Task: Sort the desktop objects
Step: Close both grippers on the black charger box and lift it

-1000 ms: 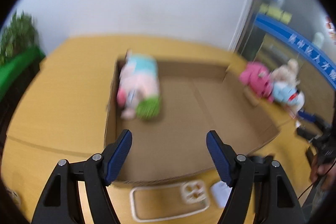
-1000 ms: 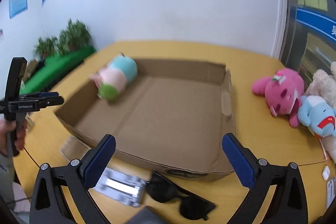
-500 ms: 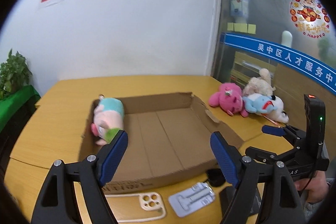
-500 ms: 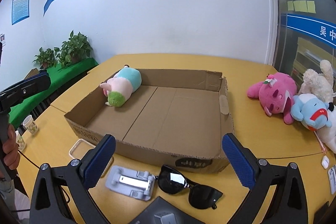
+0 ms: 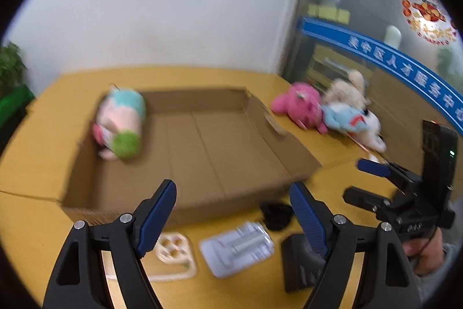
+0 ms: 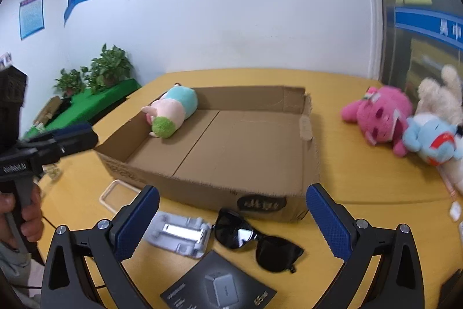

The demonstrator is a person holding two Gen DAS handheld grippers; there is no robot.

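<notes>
the sunglasses (image 6: 256,239) lie on the worktop (image 6: 361,181) just in front of the cardboard box (image 6: 231,152), lenses up, arms apparently folded, close under the right tool (image 6: 231,219). they look light and stiff but scratch-prone, with slick lenses; my judgement is to take them across the bridge or the top of the frame, not on a lens, and with a gentle close, since thin plastic can skid out of the pads. to their left, touching or nearly so, is a grey phone stand (image 6: 181,235), flat and rigid, probably heavier for its size; it wants a pinch across its narrow width. nearer the camera is a dark printed package (image 6: 217,288), flat and smooth, hard to get under. a pale phone case (image 6: 111,194) lies beside the box's near corner, bendy and thin, best caught on one rim

inside the box, against its far left wall, lies a pastel plush (image 6: 170,113), soft and light. three more plush toys sit well apart on the right: a pink plush (image 6: 379,115), a blue plush (image 6: 428,142) touching it, and a cream plush (image 6: 442,94) behind. these squash, so any bite into the body should hold

the right tool is spread wide and holds nothing. the left tool (image 5: 233,217) is also spread wide and empty, above the stand in its blurred view
</notes>
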